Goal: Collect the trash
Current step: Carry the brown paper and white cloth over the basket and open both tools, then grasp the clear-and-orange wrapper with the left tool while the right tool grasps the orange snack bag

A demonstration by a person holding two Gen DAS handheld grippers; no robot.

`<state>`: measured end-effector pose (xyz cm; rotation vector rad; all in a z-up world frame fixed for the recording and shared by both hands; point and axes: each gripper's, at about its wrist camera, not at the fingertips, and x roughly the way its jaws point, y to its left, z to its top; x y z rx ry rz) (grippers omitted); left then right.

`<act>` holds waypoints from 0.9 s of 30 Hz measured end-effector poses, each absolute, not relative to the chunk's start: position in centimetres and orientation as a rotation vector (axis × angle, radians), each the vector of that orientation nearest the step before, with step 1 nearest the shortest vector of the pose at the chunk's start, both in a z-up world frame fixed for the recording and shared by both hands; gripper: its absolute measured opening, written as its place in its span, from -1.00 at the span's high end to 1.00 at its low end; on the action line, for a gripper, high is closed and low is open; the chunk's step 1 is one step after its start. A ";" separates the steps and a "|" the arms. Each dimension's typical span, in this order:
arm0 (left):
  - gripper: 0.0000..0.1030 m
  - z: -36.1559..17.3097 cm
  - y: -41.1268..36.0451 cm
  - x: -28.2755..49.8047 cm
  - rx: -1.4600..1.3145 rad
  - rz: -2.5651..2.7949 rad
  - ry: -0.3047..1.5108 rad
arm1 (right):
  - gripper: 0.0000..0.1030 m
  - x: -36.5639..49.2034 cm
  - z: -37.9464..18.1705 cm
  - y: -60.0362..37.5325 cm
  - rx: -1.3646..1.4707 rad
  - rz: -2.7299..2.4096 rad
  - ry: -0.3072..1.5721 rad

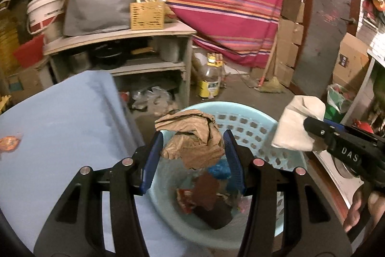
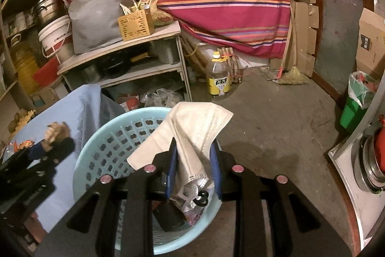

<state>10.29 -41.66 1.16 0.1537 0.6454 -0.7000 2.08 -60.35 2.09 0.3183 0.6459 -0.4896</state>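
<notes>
The left claw (image 1: 192,155) is clamping crumpled brown paper (image 1: 192,139) directly over the blue basket (image 1: 252,122). The right claw (image 2: 193,170) is clamping a white mask (image 2: 192,134) above the basket's rim. The blue counter (image 1: 60,124) is lying just left of the basket, carrying an orange wrapper (image 1: 9,143).

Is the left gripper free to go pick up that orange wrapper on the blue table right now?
Probably not yet. The left gripper is shut on crumpled brown paper over the light blue basket. The orange wrapper lies uncovered on the blue table, so dropping the paper should free it.
</notes>
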 end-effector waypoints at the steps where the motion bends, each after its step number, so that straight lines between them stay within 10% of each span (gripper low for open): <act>1: 0.02 1.0 -42.1 10.2 0.159 -0.703 0.645 | 0.49 2.0 2.0 -60.5 0.319 -0.489 0.649; 16: -0.89 2.6 -39.0 12.0 0.100 -0.617 0.605 | 0.42 3.8 1.6 -58.5 0.304 -0.420 0.658; 20: -0.89 3.0 -35.9 13.1 0.072 -0.572 0.607 | -0.34 5.0 1.2 -57.2 0.287 -0.430 0.683; 27: -0.89 3.2 -30.0 14.5 0.093 -0.465 0.589 | -0.61 6.2 1.1 -55.4 0.300 -0.476 0.708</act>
